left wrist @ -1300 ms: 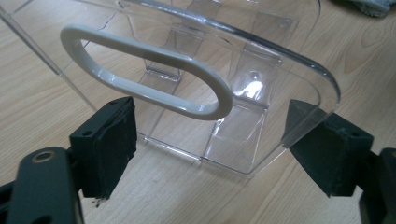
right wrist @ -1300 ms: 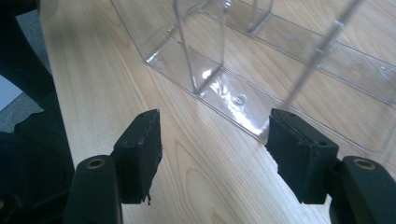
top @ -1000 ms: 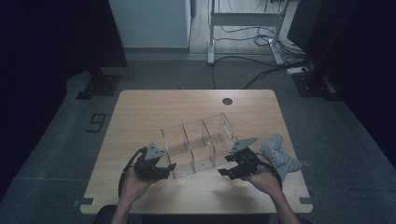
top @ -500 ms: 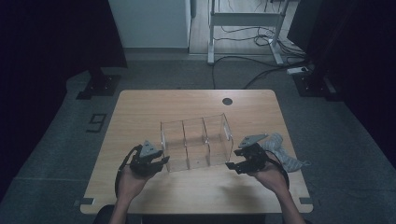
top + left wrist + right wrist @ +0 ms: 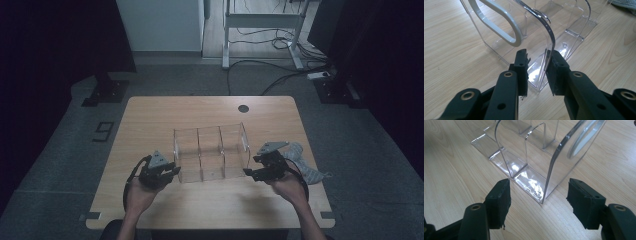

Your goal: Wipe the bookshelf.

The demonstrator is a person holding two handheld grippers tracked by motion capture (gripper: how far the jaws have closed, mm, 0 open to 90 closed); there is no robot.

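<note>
a clear plastic organiser [image 5: 211,152] with three compartments, standing mid-counter [image 5: 150,120], its open side toward the person, grey cloth [image 5: 305,162] lying just beside its right end. likely light and stiff, but thin-walled, glossy and slippery, so prone to skating on the wood or cracking under a hard pinch. best taken by the two end walls at once, low near the front corners where wall meets base. left gripper [image 5: 537,67] nearly closed on the left end wall's curved front edge, jaws on either side of the sheet, contact not certain; white oval handle [image 5: 499,20] in that wall just beyond. right gripper [image 5: 539,200] released, jaws spread wide about the right end wall's front corner, touching nothing. even, gentle pressure advisable on both sides, to avoid tilting or twisting.
</note>
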